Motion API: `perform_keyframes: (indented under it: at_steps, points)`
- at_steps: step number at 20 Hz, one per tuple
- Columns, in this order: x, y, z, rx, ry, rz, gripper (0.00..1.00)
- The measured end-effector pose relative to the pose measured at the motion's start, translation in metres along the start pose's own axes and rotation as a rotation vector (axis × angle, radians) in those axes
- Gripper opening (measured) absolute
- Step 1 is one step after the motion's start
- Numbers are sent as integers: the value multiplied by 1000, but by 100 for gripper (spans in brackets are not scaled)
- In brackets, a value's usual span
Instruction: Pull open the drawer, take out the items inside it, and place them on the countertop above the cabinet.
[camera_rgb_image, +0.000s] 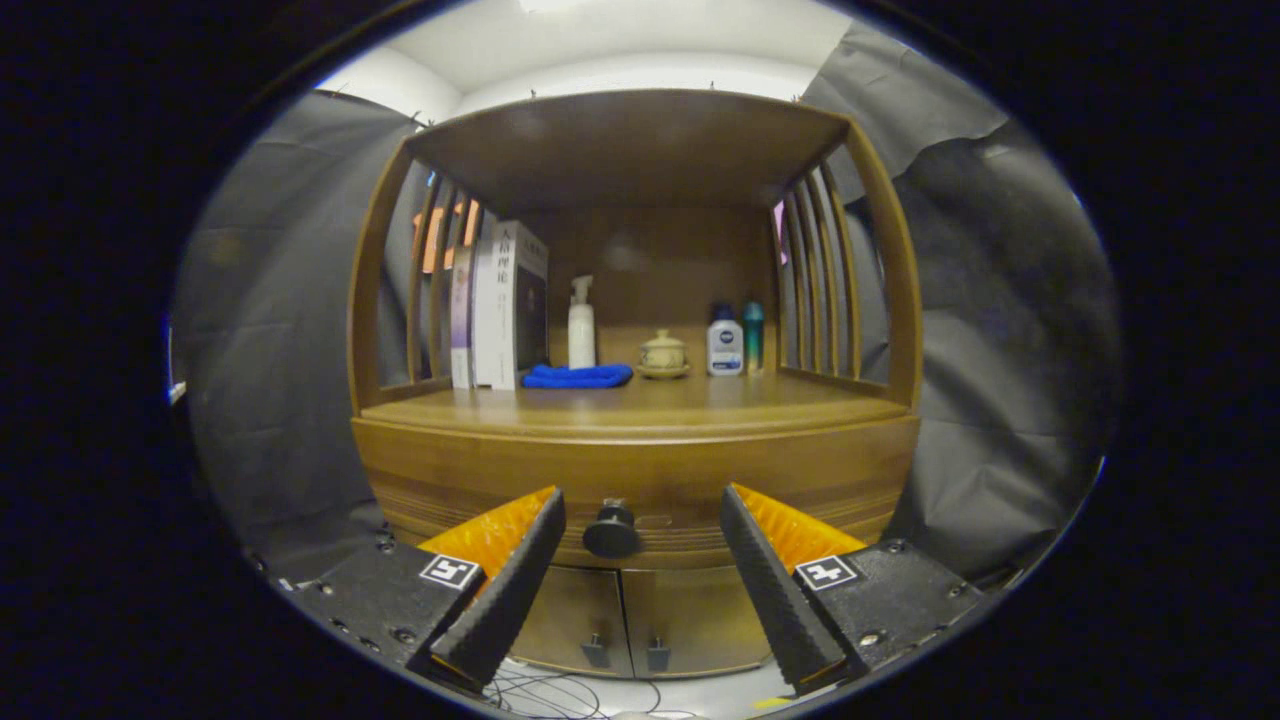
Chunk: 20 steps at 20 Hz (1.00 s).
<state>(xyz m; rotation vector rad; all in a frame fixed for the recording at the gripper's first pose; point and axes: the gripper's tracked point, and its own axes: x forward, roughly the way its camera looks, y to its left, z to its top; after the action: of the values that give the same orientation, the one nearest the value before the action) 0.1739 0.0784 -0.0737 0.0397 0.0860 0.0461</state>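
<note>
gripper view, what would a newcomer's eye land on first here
Most likely the tongs, open, with orange-backed black fingers on either side of the dark round drawer knob, which sits between them just ahead on the closed drawer. Next would be the wooden countertop above, where books stand beside a folded blue cloth, a white spray bottle, a small lidded pot and two bottles.

The claw (642, 505) was spread wide, both fingers angled outward and nothing pinched between them. Each finger (505, 590) had a black ribbed pad on the inner face with orange backing behind it, and both ran back to black mounting blocks with little square markers on top. It was held pretty level, pointing straight ahead.
</note>
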Motion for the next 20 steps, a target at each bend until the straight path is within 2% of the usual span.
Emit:
perform_keyframes:
  at_steps: [6,9,13,16,20]
  points:
    - [50,10,-31,-37,49,-31,99]
    - [62,10,-37,-38,39,-45,94]
    - [66,21,-44,-68,46,-26,69]
    - [70,18,-45,-108,23,-52,49]
    - [69,20,-45,-37,60,-54,43]
